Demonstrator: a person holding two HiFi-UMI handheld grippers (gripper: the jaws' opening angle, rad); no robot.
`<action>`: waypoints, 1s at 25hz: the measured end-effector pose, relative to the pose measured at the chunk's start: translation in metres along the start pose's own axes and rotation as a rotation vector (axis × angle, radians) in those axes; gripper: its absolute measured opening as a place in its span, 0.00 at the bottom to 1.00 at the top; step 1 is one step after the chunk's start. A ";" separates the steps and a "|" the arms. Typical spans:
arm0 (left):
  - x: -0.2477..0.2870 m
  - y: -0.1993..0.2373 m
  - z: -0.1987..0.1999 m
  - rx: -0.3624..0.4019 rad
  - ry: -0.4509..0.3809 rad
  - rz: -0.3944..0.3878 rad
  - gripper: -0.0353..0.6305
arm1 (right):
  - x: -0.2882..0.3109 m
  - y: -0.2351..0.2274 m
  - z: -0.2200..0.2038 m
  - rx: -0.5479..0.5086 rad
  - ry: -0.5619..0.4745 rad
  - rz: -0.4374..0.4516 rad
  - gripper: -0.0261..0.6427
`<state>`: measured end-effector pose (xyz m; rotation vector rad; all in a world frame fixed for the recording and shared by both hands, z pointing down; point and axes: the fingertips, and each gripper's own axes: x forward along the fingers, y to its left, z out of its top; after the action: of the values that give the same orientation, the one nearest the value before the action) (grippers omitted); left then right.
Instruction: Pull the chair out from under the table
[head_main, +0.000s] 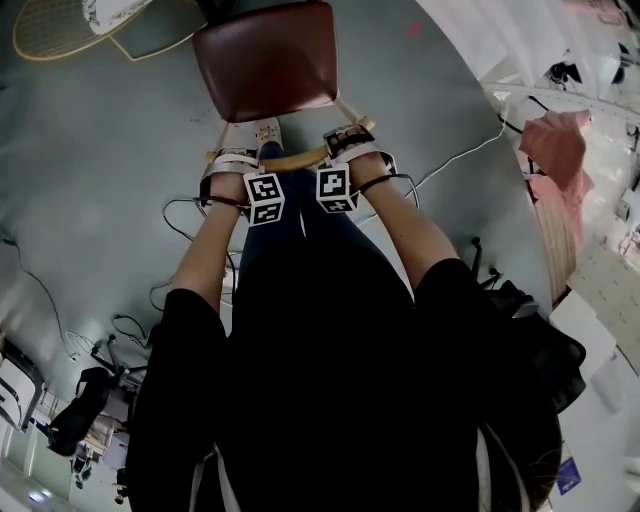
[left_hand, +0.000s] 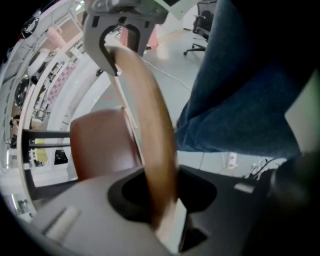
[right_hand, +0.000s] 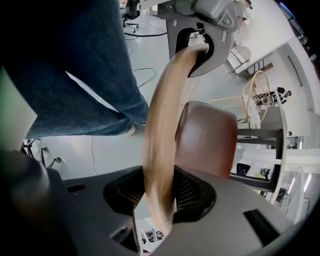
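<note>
The grey floor (head_main: 110, 150) lies open around the chair (head_main: 265, 60), which stands straight ahead of you with its brown seat (head_main: 270, 50) on the far side and its back towards your legs. The head view doesn't show the table plainly. The dark bars (right_hand: 260, 135) beyond the seat in the right gripper view may be its frame, but I can't say for certain.

The curved wooden backrest rail (head_main: 295, 158) runs left to right across your front, so the pull should come straight back towards your body, square to that rail.

Both your arms reach forward and down, nearly straight and side by side, so neither hand is nearer. Your left gripper (head_main: 235, 158) points down onto the rail's left part and is clamped across the wood. Your right gripper (head_main: 350, 142) bites the rail's right part the same way, tilted slightly. Each gripper view shows the rail passing between its own jaws with no gap.
</note>
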<state>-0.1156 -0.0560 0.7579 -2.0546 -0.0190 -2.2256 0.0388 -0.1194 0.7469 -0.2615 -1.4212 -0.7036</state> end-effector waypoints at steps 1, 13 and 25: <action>0.000 -0.009 0.005 -0.003 0.002 -0.004 0.26 | -0.002 0.010 0.001 -0.007 -0.004 0.003 0.26; -0.023 -0.094 0.041 -0.005 -0.008 -0.094 0.26 | -0.041 0.096 0.027 -0.005 -0.074 0.076 0.26; -0.030 -0.145 0.059 0.009 -0.050 -0.066 0.26 | -0.057 0.147 0.047 0.022 -0.034 0.093 0.26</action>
<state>-0.0679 0.0951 0.7422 -2.1345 -0.1032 -2.2065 0.0871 0.0369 0.7352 -0.3218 -1.4389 -0.6094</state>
